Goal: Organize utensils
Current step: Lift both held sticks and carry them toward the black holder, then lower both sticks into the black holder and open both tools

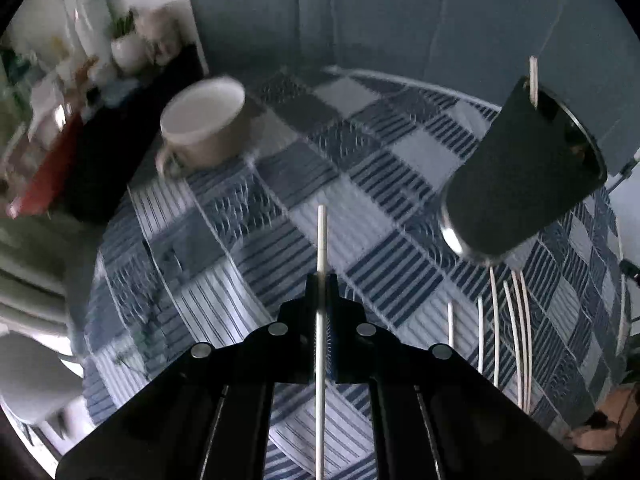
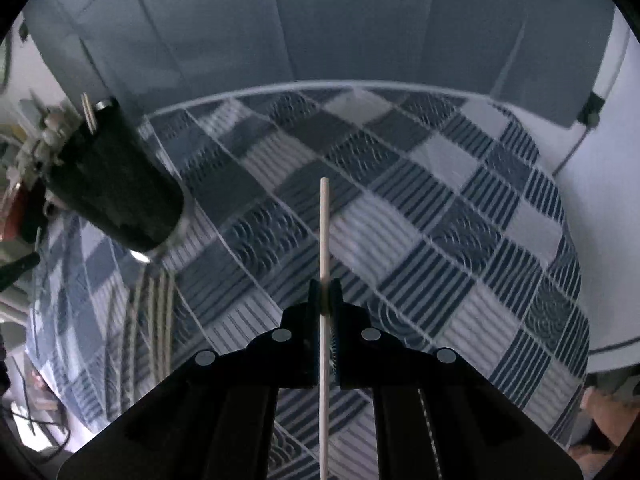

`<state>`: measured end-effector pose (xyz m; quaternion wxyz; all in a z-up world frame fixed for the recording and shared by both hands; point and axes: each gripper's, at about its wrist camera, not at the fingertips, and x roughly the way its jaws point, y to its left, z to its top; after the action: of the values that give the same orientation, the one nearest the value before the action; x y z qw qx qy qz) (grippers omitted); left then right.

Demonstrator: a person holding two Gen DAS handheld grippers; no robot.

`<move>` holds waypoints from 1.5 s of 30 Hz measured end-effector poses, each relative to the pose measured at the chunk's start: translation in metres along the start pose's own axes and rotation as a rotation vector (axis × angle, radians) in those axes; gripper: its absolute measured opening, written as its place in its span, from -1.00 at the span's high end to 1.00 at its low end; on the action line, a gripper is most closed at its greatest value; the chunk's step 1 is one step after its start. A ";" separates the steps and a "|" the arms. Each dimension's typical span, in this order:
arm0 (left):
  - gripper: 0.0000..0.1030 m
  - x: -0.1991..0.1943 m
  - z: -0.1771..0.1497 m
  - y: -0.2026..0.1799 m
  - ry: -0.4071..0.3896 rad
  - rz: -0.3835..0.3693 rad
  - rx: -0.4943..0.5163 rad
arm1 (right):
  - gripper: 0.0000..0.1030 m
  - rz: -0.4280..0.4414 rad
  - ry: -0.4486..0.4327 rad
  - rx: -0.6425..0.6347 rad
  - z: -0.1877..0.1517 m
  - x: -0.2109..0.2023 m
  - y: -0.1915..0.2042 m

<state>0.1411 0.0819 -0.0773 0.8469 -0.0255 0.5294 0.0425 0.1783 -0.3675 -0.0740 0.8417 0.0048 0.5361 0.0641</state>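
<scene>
My left gripper (image 1: 321, 280) is shut on a thin white chopstick (image 1: 321, 240) that sticks out ahead of the fingers, above the blue checked tablecloth (image 1: 280, 216). My right gripper (image 2: 325, 286) is shut on another white chopstick (image 2: 324, 224) in the same way. A tall black holder (image 1: 524, 172) stands on the cloth to the right of the left gripper, with one white stick (image 1: 533, 80) poking from its mouth. The same black holder (image 2: 114, 188) shows at the left in the right wrist view. Several white chopsticks (image 1: 516, 328) lie on the cloth in front of the holder.
A beige cup (image 1: 208, 124) stands on the cloth at the far left. Behind it a side shelf holds white jugs and small items (image 1: 100, 40). A white mug (image 1: 32, 376) sits at the lower left. A grey-blue wall (image 2: 320, 20) rises behind the round table.
</scene>
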 end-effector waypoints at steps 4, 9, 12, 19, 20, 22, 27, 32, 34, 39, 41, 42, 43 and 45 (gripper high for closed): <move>0.91 -0.013 0.024 -0.010 -0.034 -0.042 0.002 | 0.91 0.026 -0.062 -0.004 0.021 -0.013 0.012; 0.91 -0.038 0.059 -0.027 -0.114 -0.076 0.008 | 0.91 0.057 -0.139 -0.044 0.052 -0.029 0.030; 0.91 -0.053 0.082 -0.041 -0.156 -0.091 0.020 | 0.91 0.046 -0.182 -0.085 0.075 -0.038 0.048; 0.91 -0.074 0.119 -0.073 -0.222 -0.137 0.051 | 0.91 0.101 -0.265 -0.141 0.117 -0.058 0.084; 0.91 -0.074 0.122 -0.076 -0.225 -0.145 0.052 | 0.91 0.106 -0.273 -0.145 0.122 -0.061 0.089; 0.91 -0.073 0.132 -0.084 -0.224 -0.153 0.033 | 0.91 0.119 -0.287 -0.156 0.131 -0.064 0.098; 0.91 -0.069 0.151 -0.099 -0.228 -0.209 0.005 | 0.91 0.153 -0.323 -0.194 0.147 -0.070 0.119; 0.91 -0.065 0.166 -0.115 -0.251 -0.258 0.000 | 0.91 0.229 -0.368 -0.219 0.159 -0.073 0.139; 0.91 -0.063 0.168 -0.120 -0.266 -0.282 0.005 | 0.91 0.257 -0.381 -0.229 0.163 -0.071 0.146; 0.91 -0.055 0.175 -0.125 -0.282 -0.297 -0.002 | 0.91 0.279 -0.366 -0.255 0.171 -0.060 0.162; 0.91 -0.051 0.178 -0.123 -0.294 -0.327 -0.031 | 0.91 0.289 -0.359 -0.257 0.172 -0.054 0.165; 0.91 -0.049 0.180 -0.122 -0.300 -0.337 -0.041 | 0.91 0.298 -0.359 -0.256 0.173 -0.052 0.166; 0.91 -0.048 0.181 -0.122 -0.310 -0.345 -0.048 | 0.91 0.307 -0.360 -0.254 0.174 -0.049 0.166; 0.91 -0.044 0.182 -0.122 -0.329 -0.364 -0.054 | 0.91 0.335 -0.362 -0.243 0.176 -0.043 0.167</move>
<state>0.2973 -0.0251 0.0417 0.9144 -0.1359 0.3698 -0.0929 0.3017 -0.1956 0.0526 0.8959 0.0039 0.3572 0.2642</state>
